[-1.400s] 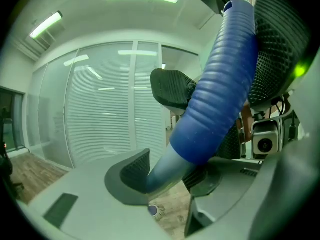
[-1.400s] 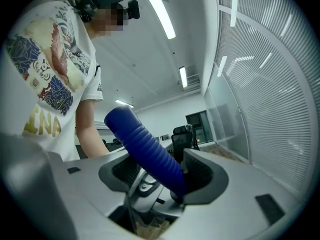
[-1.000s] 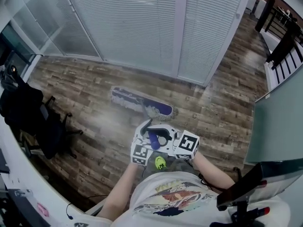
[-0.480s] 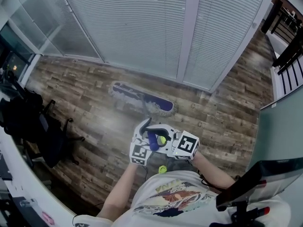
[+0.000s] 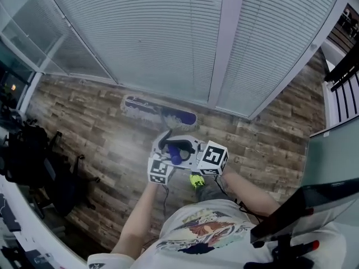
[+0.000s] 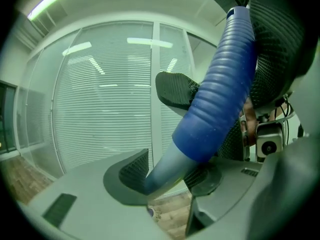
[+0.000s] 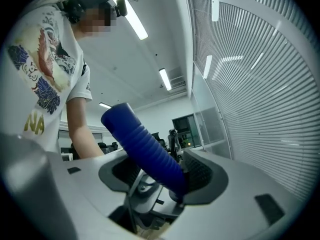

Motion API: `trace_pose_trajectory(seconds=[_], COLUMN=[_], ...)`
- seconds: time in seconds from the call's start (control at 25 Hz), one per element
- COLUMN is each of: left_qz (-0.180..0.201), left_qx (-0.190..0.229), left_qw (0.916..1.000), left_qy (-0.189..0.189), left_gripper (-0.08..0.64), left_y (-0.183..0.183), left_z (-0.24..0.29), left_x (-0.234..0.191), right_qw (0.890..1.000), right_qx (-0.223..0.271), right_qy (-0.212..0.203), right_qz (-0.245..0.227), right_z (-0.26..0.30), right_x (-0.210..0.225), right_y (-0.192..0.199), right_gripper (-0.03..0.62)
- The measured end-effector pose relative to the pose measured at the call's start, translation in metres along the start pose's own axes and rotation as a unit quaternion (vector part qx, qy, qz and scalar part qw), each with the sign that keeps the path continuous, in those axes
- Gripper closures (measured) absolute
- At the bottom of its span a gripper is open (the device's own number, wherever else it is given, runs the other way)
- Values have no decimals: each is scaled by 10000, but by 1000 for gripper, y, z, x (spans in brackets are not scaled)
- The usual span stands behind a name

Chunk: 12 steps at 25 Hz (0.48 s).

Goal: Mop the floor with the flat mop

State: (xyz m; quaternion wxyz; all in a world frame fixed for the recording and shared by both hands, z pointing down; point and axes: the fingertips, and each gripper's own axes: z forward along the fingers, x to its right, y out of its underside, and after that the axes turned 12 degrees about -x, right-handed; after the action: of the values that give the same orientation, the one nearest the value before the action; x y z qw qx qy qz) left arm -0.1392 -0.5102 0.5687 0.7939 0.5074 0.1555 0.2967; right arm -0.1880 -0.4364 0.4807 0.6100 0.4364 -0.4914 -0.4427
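Observation:
In the head view the flat mop head (image 5: 159, 112), purple with a white fringe, lies on the wood floor close to the foot of the blind-covered glass wall. Its handle rises to a blue ribbed grip (image 5: 174, 152) held by both grippers. My left gripper (image 5: 167, 150) is shut on the handle; its jaws have just been opening a little, and its pads (image 6: 134, 170) still touch the grey shaft under the blue grip (image 6: 220, 94). My right gripper (image 5: 188, 153) is shut on the blue grip (image 7: 145, 149), which runs between its pads (image 7: 202, 173).
A glass wall with white blinds (image 5: 168, 32) stands just beyond the mop. Black office chairs (image 5: 33, 161) and a white desk edge are at the left. A grey partition (image 5: 331, 161) and a black stand are at the right. A yellow-green shoe (image 5: 196, 180) is under the grippers.
The person has stepped toward the blinds. The mop head has slid across the floor up to the wall's foot. Both grippers have kept hold of the handle.

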Motion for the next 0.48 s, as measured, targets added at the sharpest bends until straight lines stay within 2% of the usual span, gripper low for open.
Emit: trace_pose_trajectory(seconds=[0.2, 0.32, 0.48], left_qz=[144, 191, 287], left_qx=[-146, -202, -256], left_qw=[9998, 9995, 9992], left_qy=[-29, -138, -118], left_gripper=[399, 399, 408], left_y=[-17, -19, -14], left_z=[42, 44, 36], left_x=[-40, -48, -28], right_qw=[10000, 9999, 9997], right_qx=[16, 59, 98], right_qy=[-19, -17, 67], right_qz=[69, 104, 210], right_z=[10, 13, 3], right_x=[59, 64, 49], right_y=[-14, -19, -12], right_gripper=[334, 334, 334])
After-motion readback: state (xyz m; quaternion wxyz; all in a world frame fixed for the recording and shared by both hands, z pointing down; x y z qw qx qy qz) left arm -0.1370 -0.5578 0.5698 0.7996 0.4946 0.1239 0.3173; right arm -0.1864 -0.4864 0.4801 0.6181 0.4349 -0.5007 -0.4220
